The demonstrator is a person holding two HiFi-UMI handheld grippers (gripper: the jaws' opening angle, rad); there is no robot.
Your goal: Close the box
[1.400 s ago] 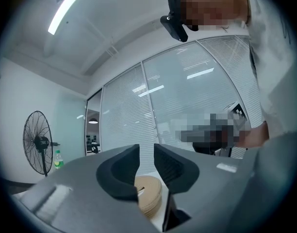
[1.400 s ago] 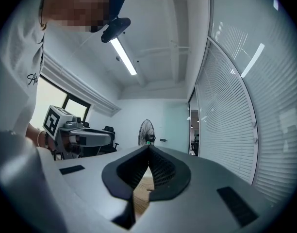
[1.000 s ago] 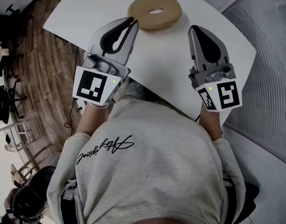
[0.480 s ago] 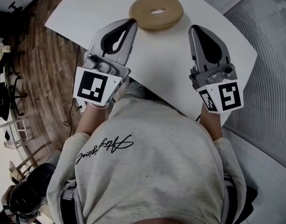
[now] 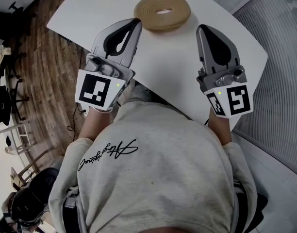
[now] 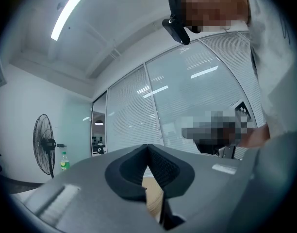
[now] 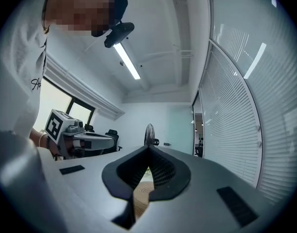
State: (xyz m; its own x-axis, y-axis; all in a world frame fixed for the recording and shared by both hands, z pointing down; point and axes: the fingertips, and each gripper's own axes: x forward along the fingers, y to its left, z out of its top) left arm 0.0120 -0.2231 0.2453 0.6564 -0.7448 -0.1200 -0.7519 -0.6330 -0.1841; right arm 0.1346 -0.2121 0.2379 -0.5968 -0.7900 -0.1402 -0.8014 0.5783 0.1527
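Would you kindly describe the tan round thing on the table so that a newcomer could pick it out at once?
Find the white table at the top of the head view. Toward its far side, just beyond the tips of the left gripper and right gripper, lies a flat tan ring. It alone is round, ribbed and wood-coloured, with a hole in its middle.

The box (image 5: 162,12) was a low, round, tan thing with ribbed sides and a pale oval at its middle, and it lay flat. It sat just ahead of the tip of the left gripper (image 5: 136,23), and farther off, ahead and to the left, of the right gripper (image 5: 203,30). Neither gripper held it, and only a strip of tan showed below each pair of closed jaws.
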